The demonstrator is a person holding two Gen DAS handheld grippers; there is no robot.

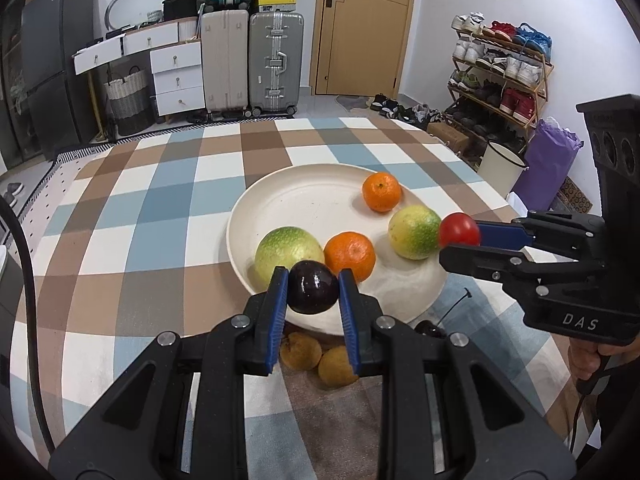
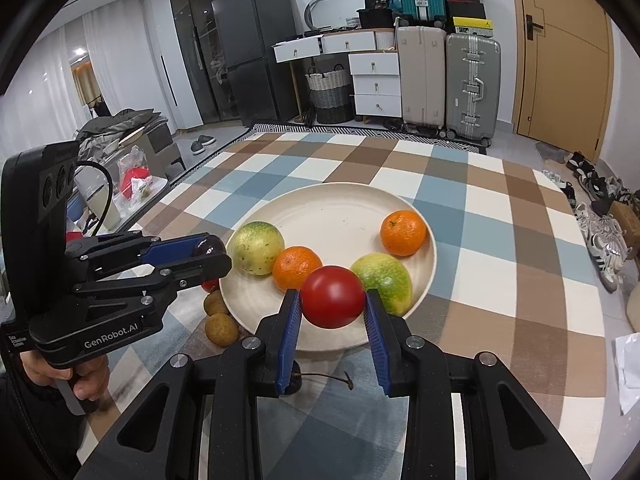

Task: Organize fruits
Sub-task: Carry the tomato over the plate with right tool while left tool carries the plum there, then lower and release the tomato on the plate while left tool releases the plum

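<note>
My left gripper (image 1: 314, 286) is shut on a dark purple plum (image 1: 313, 287) and holds it over the near rim of the cream plate (image 1: 312, 192). My right gripper (image 2: 332, 300) is shut on a red tomato (image 2: 333, 297), above the plate's (image 2: 340, 208) near edge. On the plate lie two oranges (image 1: 381, 191) (image 1: 349, 256) and two green-yellow fruits (image 1: 289, 249) (image 1: 414, 232). Two small brown fruits (image 1: 300, 350) (image 1: 337, 366) and a dark cherry with a stem (image 1: 430, 329) lie on the cloth in front of the plate.
The plate sits on a table with a checked cloth (image 1: 160, 200). Behind it stand suitcases (image 1: 276, 60), white drawers (image 1: 176, 76), a shoe rack (image 1: 500, 76) and a wooden door (image 1: 360, 28).
</note>
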